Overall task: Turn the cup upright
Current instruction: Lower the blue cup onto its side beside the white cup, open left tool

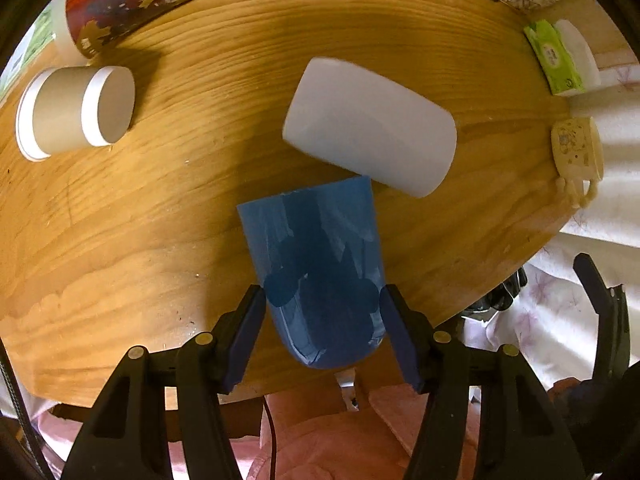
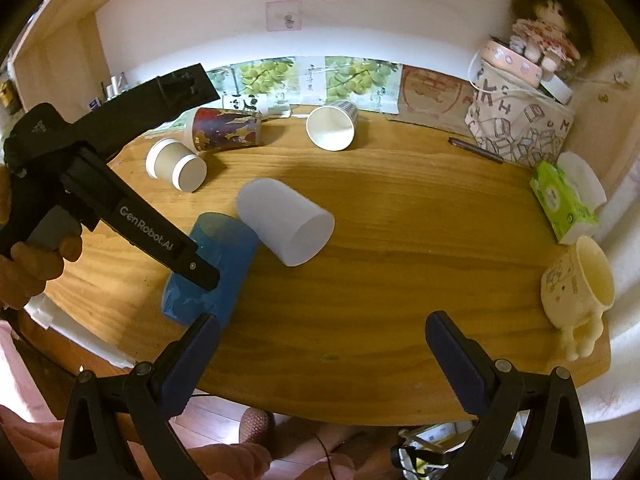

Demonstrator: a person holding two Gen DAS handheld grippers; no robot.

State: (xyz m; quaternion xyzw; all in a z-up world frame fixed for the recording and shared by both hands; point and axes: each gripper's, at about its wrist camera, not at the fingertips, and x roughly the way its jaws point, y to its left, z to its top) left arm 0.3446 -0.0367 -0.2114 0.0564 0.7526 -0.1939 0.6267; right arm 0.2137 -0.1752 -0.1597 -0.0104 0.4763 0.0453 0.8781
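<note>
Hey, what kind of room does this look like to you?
Probably a lived-in home, maybe a child's room: a wooden table against a wall, a doll perched on a printed bag, and a green tissue pack.

I see a wooden tabletop point(image 2: 400, 280) filling the middle of the frame. At its centre a white cup point(image 2: 286, 226) lies on its side. In the upper left lie a brown cup point(image 2: 176, 164) with white bands and, just behind it, a red patterned cup point(image 2: 226, 128). At the upper middle a paper cup point(image 2: 332, 126) lies with its mouth towards me. A pen point(image 2: 476, 150) lies near a printed bag point(image 2: 520, 128) in the upper right, with a doll point(image 2: 540, 36) above it. At the right sit a green tissue pack point(image 2: 562, 202) and a cream mug point(image 2: 576, 284) with legs.
</note>
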